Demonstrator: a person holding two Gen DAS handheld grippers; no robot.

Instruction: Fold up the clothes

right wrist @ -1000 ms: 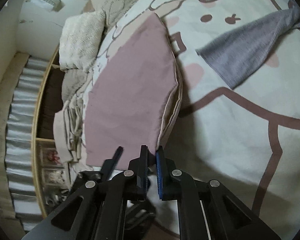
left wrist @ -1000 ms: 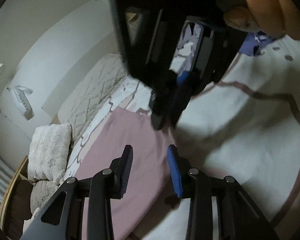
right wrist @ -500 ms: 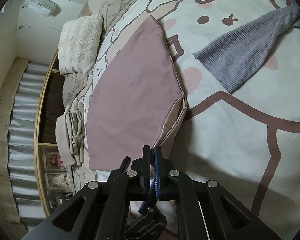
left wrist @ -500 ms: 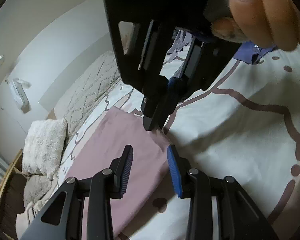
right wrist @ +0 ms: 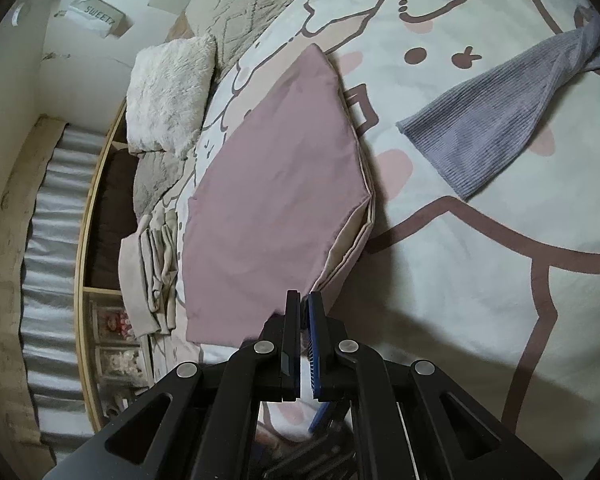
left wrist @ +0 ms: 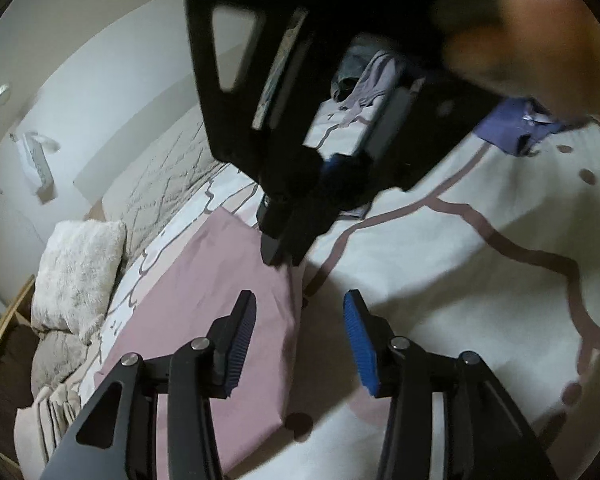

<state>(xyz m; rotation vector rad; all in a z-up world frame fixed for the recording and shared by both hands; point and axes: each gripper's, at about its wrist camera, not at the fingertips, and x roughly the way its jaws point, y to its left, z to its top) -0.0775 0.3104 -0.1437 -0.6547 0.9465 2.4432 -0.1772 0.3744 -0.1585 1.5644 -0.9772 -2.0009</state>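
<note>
A folded pink cloth [right wrist: 268,200] [left wrist: 204,320] lies flat on the printed white bedspread [right wrist: 480,280]. My right gripper [right wrist: 304,312] is shut, its tips pinched on the cloth's right edge; the left wrist view shows it from the front [left wrist: 280,252], with a person's hand [left wrist: 520,32] behind it. My left gripper [left wrist: 300,340] hovers just above the same edge, nearer the camera. Its jaws are opening and the blue pads touch nothing. A grey ribbed garment [right wrist: 492,128] lies spread out to the right of the pink cloth.
A fluffy cream pillow [right wrist: 168,96] and a stack of beige folded cloths [right wrist: 152,272] sit left of the pink cloth, at the bed's edge above a wooden shelf [right wrist: 100,248]. A purple garment [left wrist: 516,132] and more clothes [left wrist: 364,76] lie farther back.
The left jaws have spread wider and that view has rolled a little. The right jaws went from a narrow gap to shut at the pink cloth's edge.
</note>
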